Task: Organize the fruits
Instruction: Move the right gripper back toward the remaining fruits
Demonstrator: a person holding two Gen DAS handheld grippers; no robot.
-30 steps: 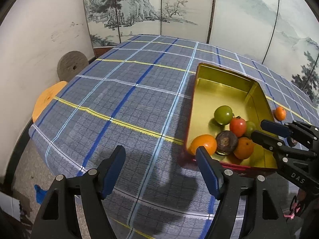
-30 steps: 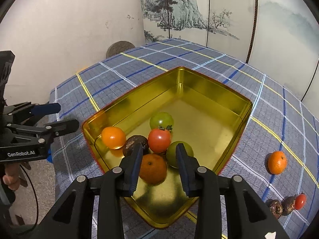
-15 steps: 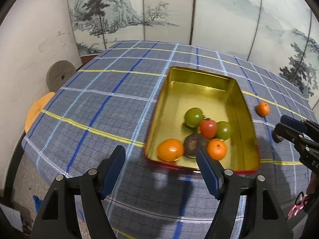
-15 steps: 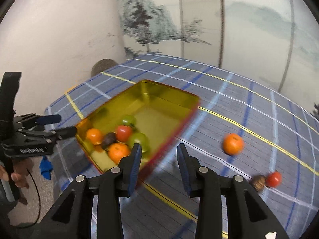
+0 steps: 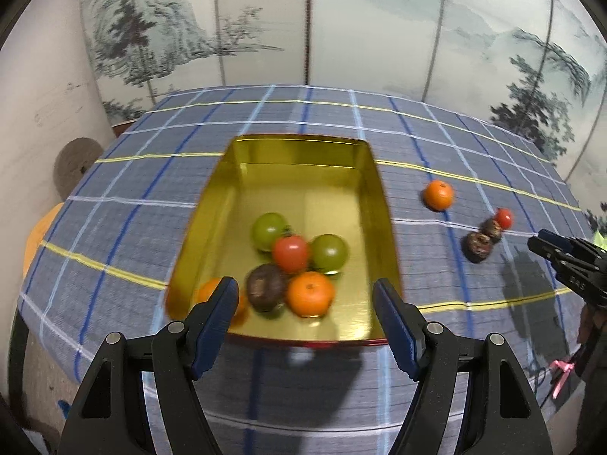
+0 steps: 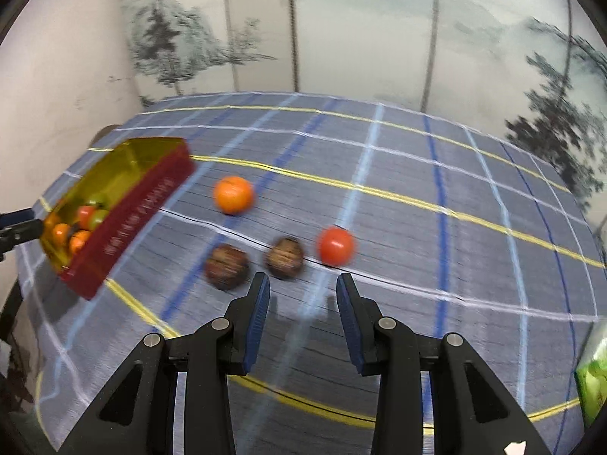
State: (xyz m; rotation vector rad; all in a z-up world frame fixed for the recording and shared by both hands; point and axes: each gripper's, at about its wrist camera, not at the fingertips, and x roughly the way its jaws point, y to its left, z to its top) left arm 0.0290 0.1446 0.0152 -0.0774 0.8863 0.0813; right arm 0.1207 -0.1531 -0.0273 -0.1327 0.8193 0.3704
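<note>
The left tool (image 5: 305, 299) hangs with its jaws wide and empty above the near end of the gold tin (image 5: 373, 189), which holds two green tomatoes, a red tomato, two oranges and a dark brown fruit. The right tool (image 6: 303, 292), jaws narrow with nothing between them, hovers over the plaid-covered counter (image 6: 474, 227) near a loose orange (image 6: 233, 194), two brown fruits (image 6: 226, 267) and a red tomato (image 6: 335, 246).

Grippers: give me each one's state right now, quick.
Left gripper: open, empty, above the near end of the gold tin.
Right gripper: jaws narrowly apart, holding nothing, above the tablecloth.
</note>
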